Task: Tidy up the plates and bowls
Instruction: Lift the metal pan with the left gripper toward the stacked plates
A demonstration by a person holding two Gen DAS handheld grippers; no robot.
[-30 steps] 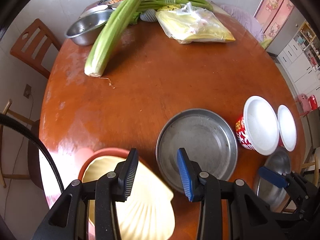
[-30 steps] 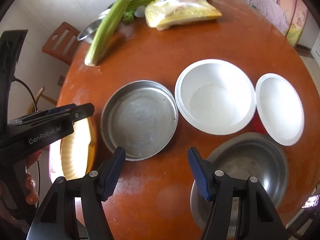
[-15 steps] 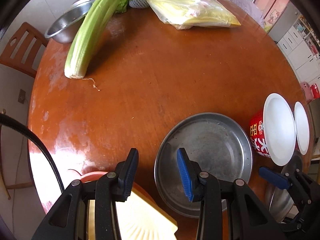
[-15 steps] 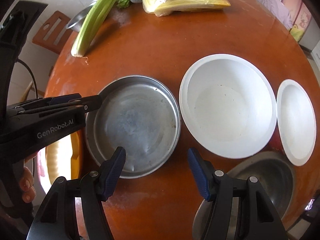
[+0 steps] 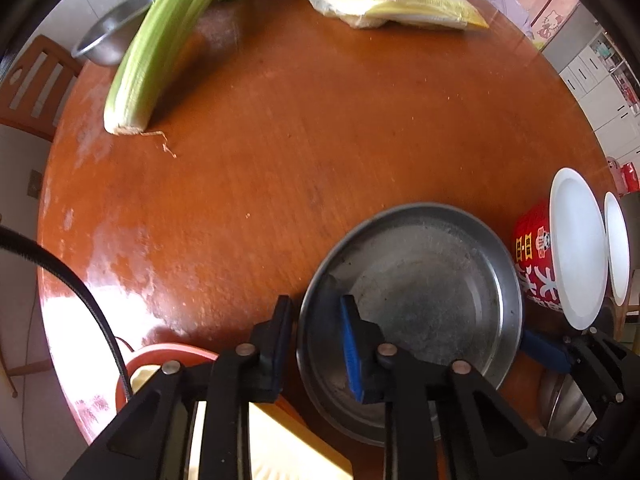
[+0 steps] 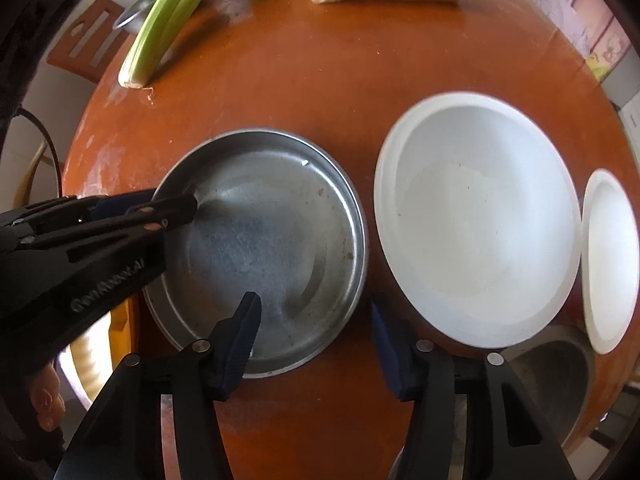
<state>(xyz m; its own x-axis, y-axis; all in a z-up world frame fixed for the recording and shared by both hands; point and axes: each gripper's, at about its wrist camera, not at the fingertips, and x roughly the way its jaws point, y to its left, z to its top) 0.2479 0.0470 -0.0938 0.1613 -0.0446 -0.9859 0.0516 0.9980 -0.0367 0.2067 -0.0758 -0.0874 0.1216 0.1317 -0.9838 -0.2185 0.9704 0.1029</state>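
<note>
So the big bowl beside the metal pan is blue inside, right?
Not blue. The big bowl beside the metal pan is white inside, as the right wrist view shows.

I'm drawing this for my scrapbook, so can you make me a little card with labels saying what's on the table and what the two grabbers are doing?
table: round, reddish-brown wood
steel pan: empty, nearest the grippers
left gripper: shut on the pan's rim
right gripper: jaws closing, the pan's rim between them, on the opposite side
white bowl: beside the pan, empty
small white plate: beyond the bowl
celery: far side of the table
</note>
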